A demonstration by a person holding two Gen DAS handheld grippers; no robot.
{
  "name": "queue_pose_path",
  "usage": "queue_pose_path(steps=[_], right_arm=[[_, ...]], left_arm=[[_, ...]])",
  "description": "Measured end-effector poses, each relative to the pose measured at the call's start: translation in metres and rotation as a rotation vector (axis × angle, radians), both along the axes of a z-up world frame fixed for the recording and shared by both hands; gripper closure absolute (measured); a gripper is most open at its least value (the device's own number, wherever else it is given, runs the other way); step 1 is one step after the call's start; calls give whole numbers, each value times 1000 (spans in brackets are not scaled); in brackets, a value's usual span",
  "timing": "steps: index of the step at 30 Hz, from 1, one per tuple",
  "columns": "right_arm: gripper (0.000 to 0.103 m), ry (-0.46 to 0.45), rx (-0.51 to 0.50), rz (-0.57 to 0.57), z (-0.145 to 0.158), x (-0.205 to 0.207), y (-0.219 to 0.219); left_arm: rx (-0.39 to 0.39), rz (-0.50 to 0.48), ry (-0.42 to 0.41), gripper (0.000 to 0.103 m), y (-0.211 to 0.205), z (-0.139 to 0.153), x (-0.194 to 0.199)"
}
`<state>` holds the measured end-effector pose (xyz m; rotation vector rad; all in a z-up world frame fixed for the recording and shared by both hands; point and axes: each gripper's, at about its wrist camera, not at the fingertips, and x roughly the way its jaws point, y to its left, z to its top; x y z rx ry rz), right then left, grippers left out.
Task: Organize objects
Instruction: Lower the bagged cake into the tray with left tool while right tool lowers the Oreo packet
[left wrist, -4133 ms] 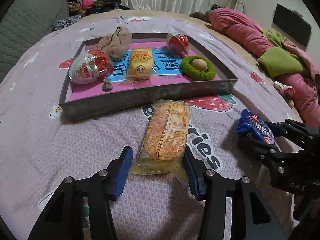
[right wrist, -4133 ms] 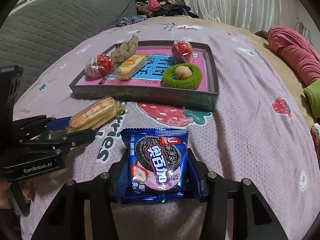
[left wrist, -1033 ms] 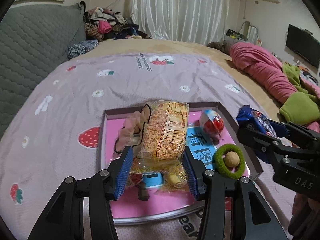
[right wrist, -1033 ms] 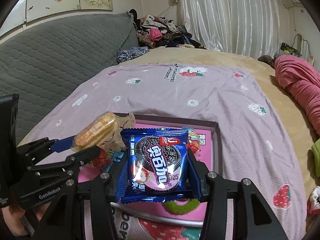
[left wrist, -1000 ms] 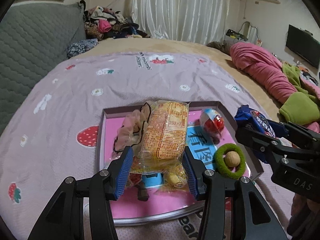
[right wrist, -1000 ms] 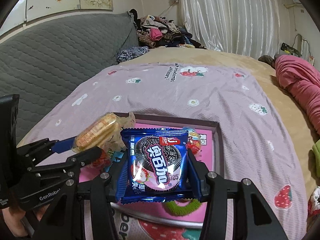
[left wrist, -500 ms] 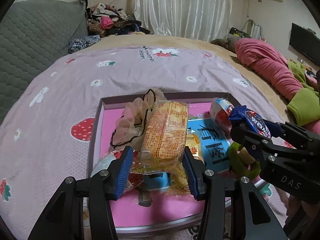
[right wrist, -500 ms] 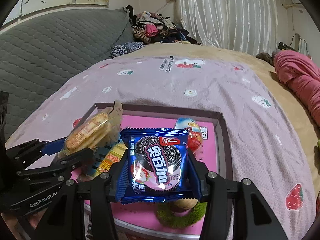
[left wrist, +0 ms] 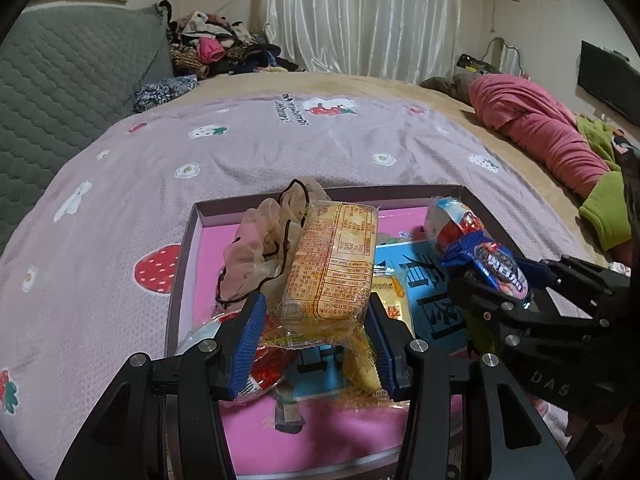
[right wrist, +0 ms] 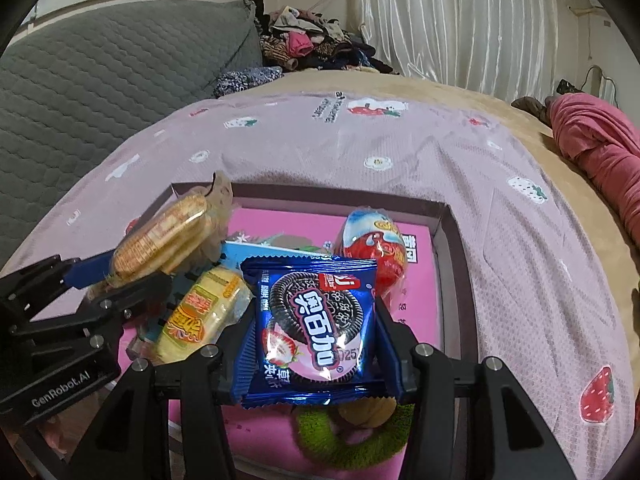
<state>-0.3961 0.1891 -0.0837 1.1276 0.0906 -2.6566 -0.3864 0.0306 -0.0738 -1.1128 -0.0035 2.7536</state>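
My left gripper [left wrist: 316, 340] is shut on a yellow cracker pack [left wrist: 332, 264] and holds it over the left middle of the pink-lined tray [left wrist: 188, 240]. My right gripper [right wrist: 316, 340] is shut on a blue Oreo pack [right wrist: 316, 320] and holds it over the tray's [right wrist: 448, 264] right half. Each gripper shows in the other's view, the left [right wrist: 120, 280] and the right [left wrist: 496, 280]. In the tray lie a beige scrunchie [left wrist: 256, 248], a red and white egg toy [right wrist: 376, 244], a second egg toy [left wrist: 260, 368], a yellow snack pack [right wrist: 204, 312] and a green scrunchie [right wrist: 352, 436] around a nut.
The tray rests on a purple strawberry-print blanket [left wrist: 280, 136] on a bed. A grey padded headboard [right wrist: 100, 72] stands to the left. Pink and green bedding [left wrist: 540, 128] lies at the right. A clothes pile [left wrist: 216, 44] and white curtains are at the back.
Both grippers have moved forward and down over the tray, each still holding its pack. The tray and its contents look larger and closer now.
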Motion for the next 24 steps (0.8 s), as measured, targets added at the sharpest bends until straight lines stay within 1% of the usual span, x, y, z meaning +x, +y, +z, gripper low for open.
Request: queue_pose_path(steps=[6, 16, 17, 20, 21, 24], right_arm=[[51, -20, 7, -6, -7, -5, 3], [51, -20, 21, 2, -9, -5, 1], [50, -22, 26, 3, -8, -6, -1], [45, -32, 49, 2, -12, -6, -3], [45, -35, 52, 2, -13, -6, -3], [39, -36, 70, 2, -13, -7, -6]], left_arm=[[-17, -1, -39, 51, 4, -10, -7], [-25, 16, -33, 47, 0, -13, -7], [-29, 17, -35, 46, 0, -14, -7], [-38, 18, -37, 39, 2, -15, -7], [-35, 18, -38, 38, 1, -15, -7], [-44, 20, -37, 35, 1, -15, -6]])
